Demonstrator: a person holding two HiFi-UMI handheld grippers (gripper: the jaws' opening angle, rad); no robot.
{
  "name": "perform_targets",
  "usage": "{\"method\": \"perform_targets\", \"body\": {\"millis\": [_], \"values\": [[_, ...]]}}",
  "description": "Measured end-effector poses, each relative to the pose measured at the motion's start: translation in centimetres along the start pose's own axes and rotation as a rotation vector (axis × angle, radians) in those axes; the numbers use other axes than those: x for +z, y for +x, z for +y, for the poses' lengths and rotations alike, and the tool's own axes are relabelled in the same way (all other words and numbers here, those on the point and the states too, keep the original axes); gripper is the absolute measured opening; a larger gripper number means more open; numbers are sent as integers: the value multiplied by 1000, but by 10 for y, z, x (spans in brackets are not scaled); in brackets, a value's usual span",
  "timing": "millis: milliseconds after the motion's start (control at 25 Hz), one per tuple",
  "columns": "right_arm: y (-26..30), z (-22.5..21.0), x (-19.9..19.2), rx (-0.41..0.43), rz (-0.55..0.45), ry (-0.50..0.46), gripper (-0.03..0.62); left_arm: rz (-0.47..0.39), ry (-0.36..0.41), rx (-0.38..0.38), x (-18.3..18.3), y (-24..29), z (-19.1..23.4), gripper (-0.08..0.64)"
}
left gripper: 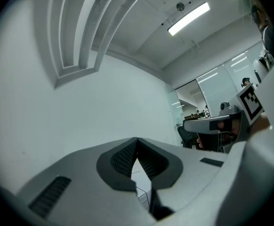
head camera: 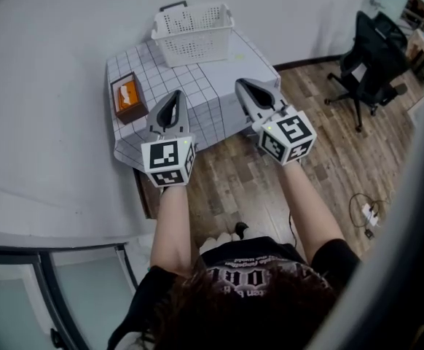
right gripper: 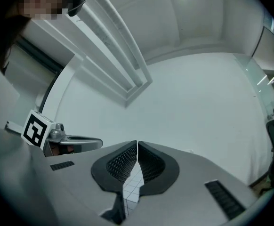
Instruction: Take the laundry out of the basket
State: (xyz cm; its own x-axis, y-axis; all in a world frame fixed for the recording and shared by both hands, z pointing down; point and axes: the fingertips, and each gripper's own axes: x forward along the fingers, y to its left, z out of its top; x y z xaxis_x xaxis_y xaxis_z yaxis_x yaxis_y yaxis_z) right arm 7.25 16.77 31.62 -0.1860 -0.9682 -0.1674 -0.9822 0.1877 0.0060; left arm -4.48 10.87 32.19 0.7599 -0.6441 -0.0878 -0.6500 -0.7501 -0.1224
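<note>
My left gripper (head camera: 174, 97) and right gripper (head camera: 242, 86) are both closed on nothing; white perforated basket (head camera: 194, 35) at 12 o'clock, laundry not visible inside; I expect soft, light cloth, best pinched at a raised fold.

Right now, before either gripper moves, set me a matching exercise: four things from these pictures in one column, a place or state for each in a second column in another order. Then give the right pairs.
Things:
1. basket
2. orange box
3. office chair
4. right gripper

Places or states:
A. on the wood floor, to the right of the table
B. jaws shut, nothing between them
C. at the table's far edge
D. on the table's left side

Pairs: 1-C, 2-D, 3-A, 4-B
</note>
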Motion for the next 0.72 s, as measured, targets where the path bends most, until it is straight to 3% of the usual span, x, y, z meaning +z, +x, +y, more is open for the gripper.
{"method": "perform_targets", "body": {"millis": [240,480,720], "values": [[1,-25,0,43,-1,-84,29,4,-25,44,-7,19,-2,0],[5,-51,-1,94,-36,1,29,9,-17,86,-10,36,-5,0],[23,-63,-12,90,-10,-17,29,22,-5,108,-16,48,5,1]]}}
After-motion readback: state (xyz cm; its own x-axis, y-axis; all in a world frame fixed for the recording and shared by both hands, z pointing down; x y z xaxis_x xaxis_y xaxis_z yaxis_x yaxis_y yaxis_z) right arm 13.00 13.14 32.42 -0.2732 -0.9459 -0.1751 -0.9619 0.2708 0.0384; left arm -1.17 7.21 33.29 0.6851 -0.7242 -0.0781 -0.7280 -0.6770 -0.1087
